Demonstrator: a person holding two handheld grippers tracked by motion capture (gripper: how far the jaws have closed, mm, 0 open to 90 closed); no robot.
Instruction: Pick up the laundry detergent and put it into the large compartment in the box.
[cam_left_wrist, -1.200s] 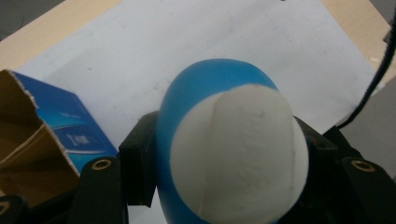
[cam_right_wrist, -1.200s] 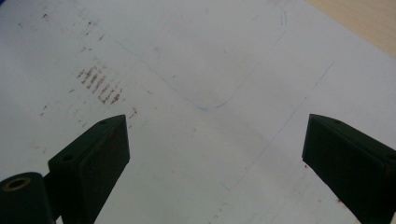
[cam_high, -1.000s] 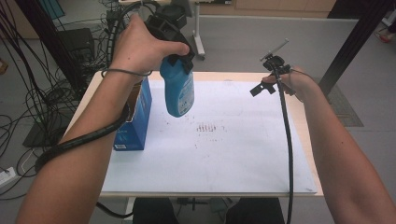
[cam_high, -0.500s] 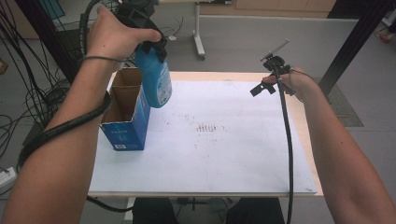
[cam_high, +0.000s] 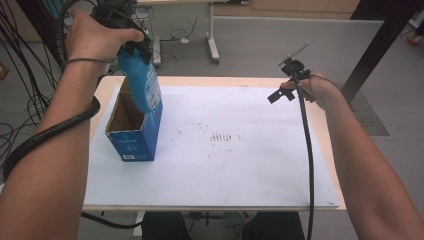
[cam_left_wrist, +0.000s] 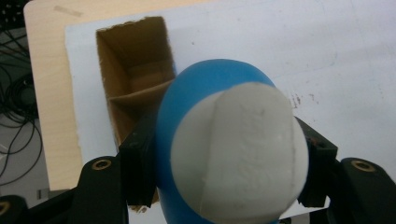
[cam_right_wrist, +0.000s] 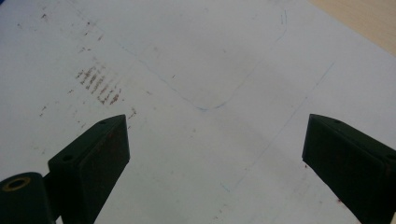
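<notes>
Lowered over the box (cam_high: 134, 131), left tongs (cam_high: 131, 37) clamp the blue bottle (cam_high: 141, 82); right tongs (cam_right_wrist: 215, 154) hover apart.

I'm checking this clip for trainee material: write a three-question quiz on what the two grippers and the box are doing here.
1. True or false: the left gripper is shut on the blue bottle.
2. The blue box stands: A) open-topped, B) taped shut, C) on its side.
3. Fill in: the right gripper hovers over the white ____, jaws apart.

Key: 1 true; 2 A; 3 sheet.
</notes>
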